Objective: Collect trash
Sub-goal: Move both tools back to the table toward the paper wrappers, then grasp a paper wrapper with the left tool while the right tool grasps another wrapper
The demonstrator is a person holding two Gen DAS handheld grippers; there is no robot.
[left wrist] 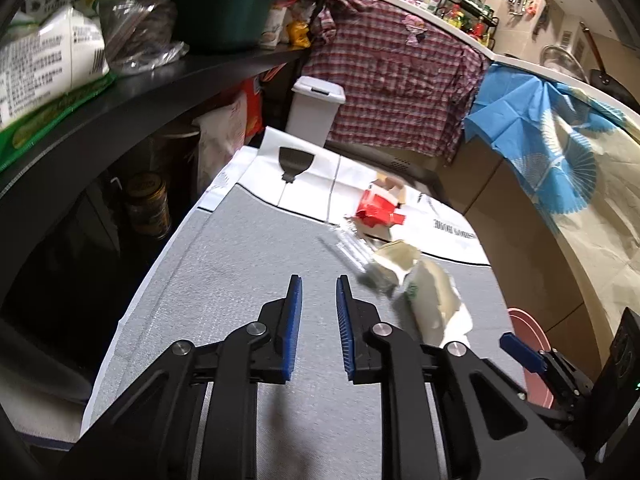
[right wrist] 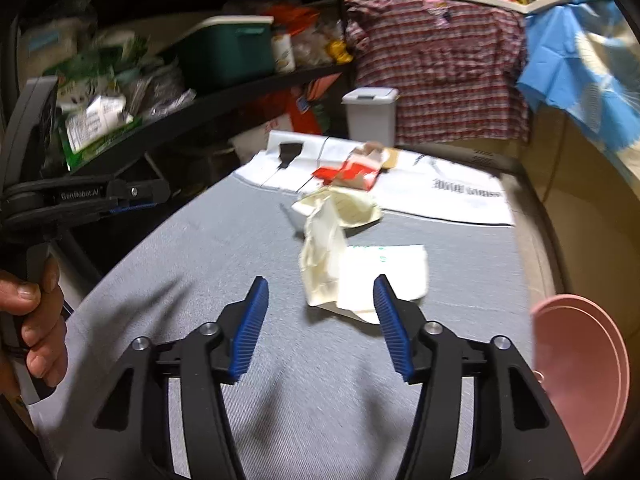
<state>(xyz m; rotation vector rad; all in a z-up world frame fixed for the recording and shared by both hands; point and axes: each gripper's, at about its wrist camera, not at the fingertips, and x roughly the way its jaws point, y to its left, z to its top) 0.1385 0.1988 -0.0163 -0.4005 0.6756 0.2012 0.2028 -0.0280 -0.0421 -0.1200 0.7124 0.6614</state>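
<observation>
The left tongs (left wrist: 319, 282) hang above the grey table (left wrist: 224, 280) with their blue pads a narrow gap apart and nothing between them. The right tongs (right wrist: 320, 284) are spread wide, also holding nothing.

In the right wrist view, the crumpled cream paper (right wrist: 324, 264) lies on the grey cloth at 12 o'clock from the tongs, just beyond the tips, with a flat white sheet (right wrist: 390, 270) touching it at about 1 o'clock. Farther off at 12 o'clock sits a torn red-and-white carton (right wrist: 348, 174) on white printed paper (right wrist: 452, 200).

In the left wrist view, the same cream paper (left wrist: 428, 292) lies at 2 o'clock from the tongs, with a clear plastic wrapper (left wrist: 352, 250) just past it and the red carton (left wrist: 376, 210) beyond.

A white lidded bin (left wrist: 316, 110) stands past the far edge of the table at 12 o'clock. A pink plate (right wrist: 580, 380) rests at the table's right edge, at 3 o'clock.
</observation>
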